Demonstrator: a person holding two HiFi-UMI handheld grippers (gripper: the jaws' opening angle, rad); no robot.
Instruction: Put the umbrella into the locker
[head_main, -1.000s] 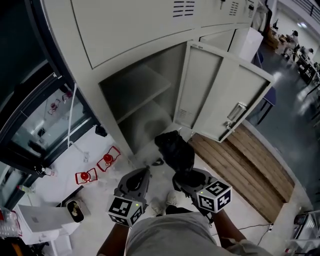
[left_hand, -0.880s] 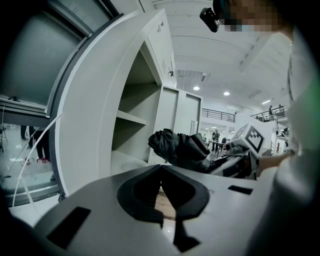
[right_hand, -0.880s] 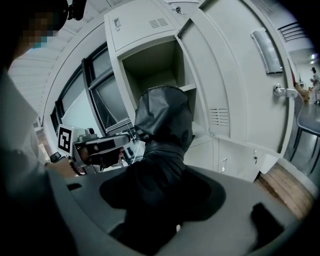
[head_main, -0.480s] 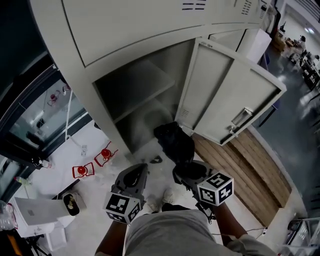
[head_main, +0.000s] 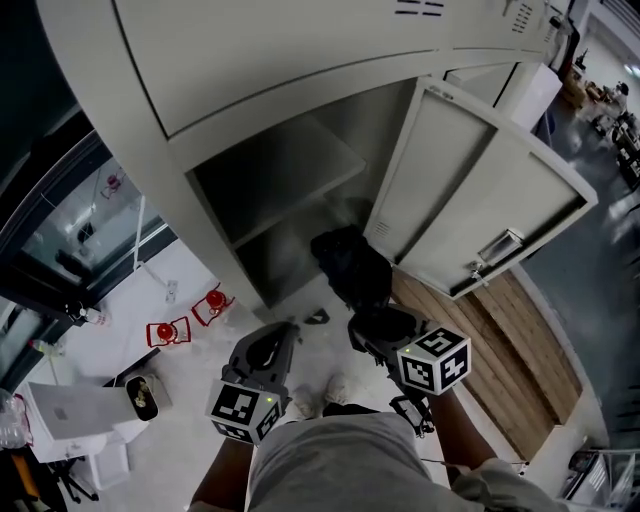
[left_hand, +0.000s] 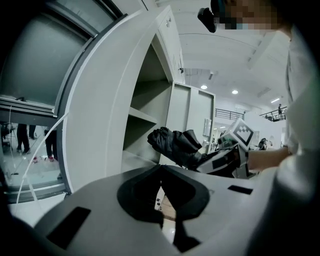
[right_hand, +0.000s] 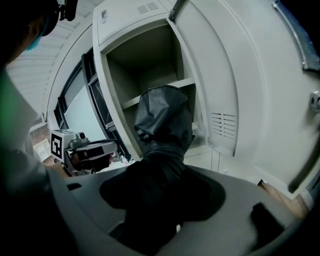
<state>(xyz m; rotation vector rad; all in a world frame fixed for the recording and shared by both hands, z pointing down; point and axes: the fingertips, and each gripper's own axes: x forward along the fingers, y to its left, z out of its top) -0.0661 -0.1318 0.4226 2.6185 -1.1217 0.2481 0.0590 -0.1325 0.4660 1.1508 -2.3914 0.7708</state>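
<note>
A black folded umbrella (head_main: 350, 268) points its far end at the mouth of the open grey locker (head_main: 270, 205), below the shelf (head_main: 285, 165). My right gripper (head_main: 372, 322) is shut on the umbrella's near end. The right gripper view has the umbrella (right_hand: 162, 122) rising from the right gripper (right_hand: 159, 167) toward the open compartment (right_hand: 145, 65). My left gripper (head_main: 268, 350) hangs beside it to the left, jaws together and empty. From the left gripper (left_hand: 161, 170) I see the umbrella (left_hand: 174, 145) in front of the locker opening.
The locker door (head_main: 485, 205) stands open to the right, close beside the umbrella. Two red objects (head_main: 188, 318) lie on the white floor at left, by a glass front (head_main: 70, 230). A wooden pallet (head_main: 505, 365) lies at right. A white box (head_main: 75, 415) sits lower left.
The umbrella and right gripper have moved up and forward, bringing the umbrella's far end nearer the locker opening. The left gripper has stayed beside it, shut.
</note>
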